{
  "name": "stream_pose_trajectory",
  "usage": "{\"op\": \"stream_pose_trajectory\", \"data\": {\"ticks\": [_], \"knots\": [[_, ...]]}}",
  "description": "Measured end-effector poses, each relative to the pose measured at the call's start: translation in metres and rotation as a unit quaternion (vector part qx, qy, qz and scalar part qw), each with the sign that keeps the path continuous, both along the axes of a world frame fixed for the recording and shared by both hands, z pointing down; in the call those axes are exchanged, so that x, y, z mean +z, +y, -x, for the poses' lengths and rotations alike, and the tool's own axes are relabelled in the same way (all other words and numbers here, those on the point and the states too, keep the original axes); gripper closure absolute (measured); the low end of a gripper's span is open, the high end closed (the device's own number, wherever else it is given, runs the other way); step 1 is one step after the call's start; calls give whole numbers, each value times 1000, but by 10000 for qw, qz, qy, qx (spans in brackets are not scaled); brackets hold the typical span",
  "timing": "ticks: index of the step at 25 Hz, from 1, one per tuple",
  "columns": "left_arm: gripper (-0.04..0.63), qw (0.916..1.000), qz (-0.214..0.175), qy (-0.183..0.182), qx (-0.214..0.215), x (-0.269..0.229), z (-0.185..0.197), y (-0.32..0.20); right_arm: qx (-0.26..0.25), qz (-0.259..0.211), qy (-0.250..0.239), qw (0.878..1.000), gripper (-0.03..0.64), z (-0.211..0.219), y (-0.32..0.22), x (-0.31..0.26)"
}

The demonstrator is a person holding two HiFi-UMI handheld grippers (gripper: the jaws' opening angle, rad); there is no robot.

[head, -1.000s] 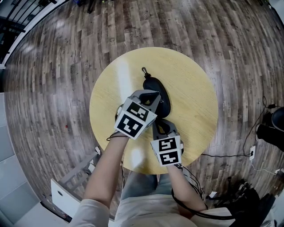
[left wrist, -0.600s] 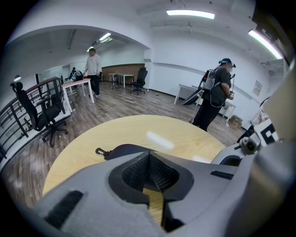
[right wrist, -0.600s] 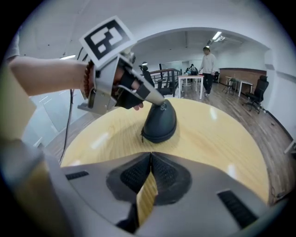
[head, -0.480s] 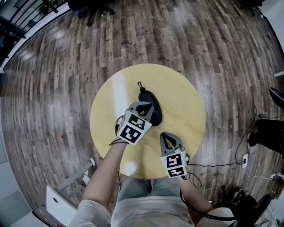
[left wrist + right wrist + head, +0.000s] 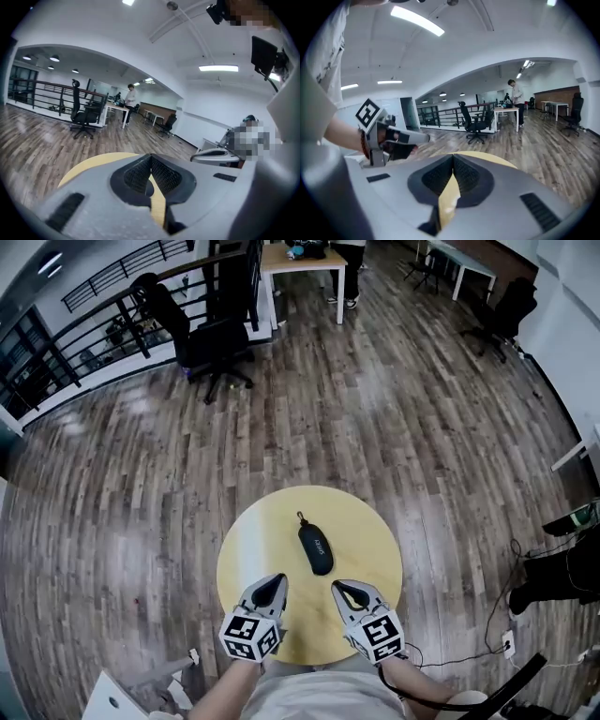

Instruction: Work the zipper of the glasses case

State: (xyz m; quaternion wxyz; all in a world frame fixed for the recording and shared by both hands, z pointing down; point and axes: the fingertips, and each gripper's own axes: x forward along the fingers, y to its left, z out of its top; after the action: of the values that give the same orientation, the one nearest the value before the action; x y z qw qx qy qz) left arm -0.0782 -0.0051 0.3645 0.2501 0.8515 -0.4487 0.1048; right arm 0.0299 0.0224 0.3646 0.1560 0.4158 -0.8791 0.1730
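The black glasses case (image 5: 316,548) lies flat near the middle of the round yellow table (image 5: 370,540), with its small loop end (image 5: 301,517) pointing away from me. Nothing touches it. My left gripper (image 5: 278,579) hovers at the table's near edge, left of the case, jaws shut and empty. My right gripper (image 5: 338,588) sits beside it on the right, also shut and empty. In the left gripper view the jaws (image 5: 150,160) meet over the tabletop. In the right gripper view the jaws (image 5: 453,160) are closed too, and the left gripper (image 5: 396,138) shows at the left. Neither gripper view shows the case.
Wood floor surrounds the table. A black office chair (image 5: 214,341) and a desk (image 5: 298,259) stand far back, with a railing (image 5: 84,306) at the far left. Cables (image 5: 487,648) and dark gear (image 5: 567,573) lie on the floor at the right.
Both grippers have drawn back from the case to the table's near edge. The left one no longer covers the case. The head view now takes in far more of the room.
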Motion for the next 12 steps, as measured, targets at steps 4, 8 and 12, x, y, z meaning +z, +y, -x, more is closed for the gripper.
{"op": "stream_pose_trajectory", "data": {"ticks": [4,8,12], "knots": [[589,9984,-257,77,-489,-34,24,33,-52,-192,-521,9984,615,31,0,-45],[589,9959,-620,-80,-657,-54,34,43,-92,-142,-749,9970,615,49,0,-58],[589,9951,-677,-106,-716,-62,41,44,-129,32,-930,9956,615,57,8,-61]]}}
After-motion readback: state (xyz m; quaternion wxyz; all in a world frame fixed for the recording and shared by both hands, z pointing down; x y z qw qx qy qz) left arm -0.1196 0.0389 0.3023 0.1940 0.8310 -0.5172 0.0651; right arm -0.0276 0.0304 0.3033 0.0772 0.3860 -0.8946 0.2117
